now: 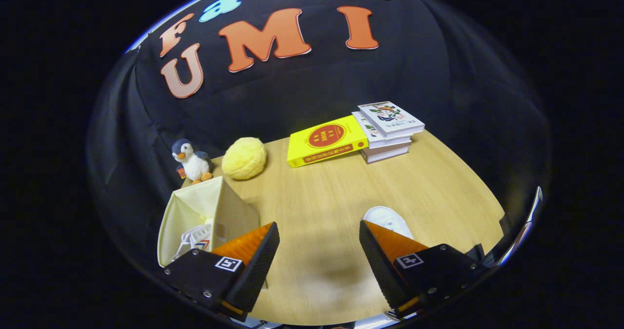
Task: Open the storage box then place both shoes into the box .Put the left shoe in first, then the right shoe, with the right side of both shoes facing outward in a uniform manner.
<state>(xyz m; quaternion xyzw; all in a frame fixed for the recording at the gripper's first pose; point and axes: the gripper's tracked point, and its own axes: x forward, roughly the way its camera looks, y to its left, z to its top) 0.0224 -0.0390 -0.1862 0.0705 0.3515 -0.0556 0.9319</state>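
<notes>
Looking across the worktop point(331, 207), I have pale wood running up the middle of the frame. Next in size is the box point(207, 219) at lower left, a cream fabric case lying open toward me, partly behind the left finger. A white shoe point(195, 236) with loose laces lies inside it, so I judge the first shoe is in and the second is left to do. That second shoe point(387, 219) sits at lower right, only its pale rounded end showing just beyond the right finger; I cannot tell its facing from here.

A yellow book point(325, 140) leans on a stack of books point(390, 129) at upper right of the wood, well apart from the task's things. A yellow ball point(244, 158) and a small penguin point(191, 161) stand at upper left, just behind the box.

My hand-held gripper point(319, 256) has its fingers spread wide with bare wood between them, holding nothing.

I expect the shoe to be light, with a stiff sole and a soft upper that gives under pressure. I would pinch across the heel collar or the side walls, not the laces, which would slip. The box looks soft-walled and may shift if nudged.
</notes>
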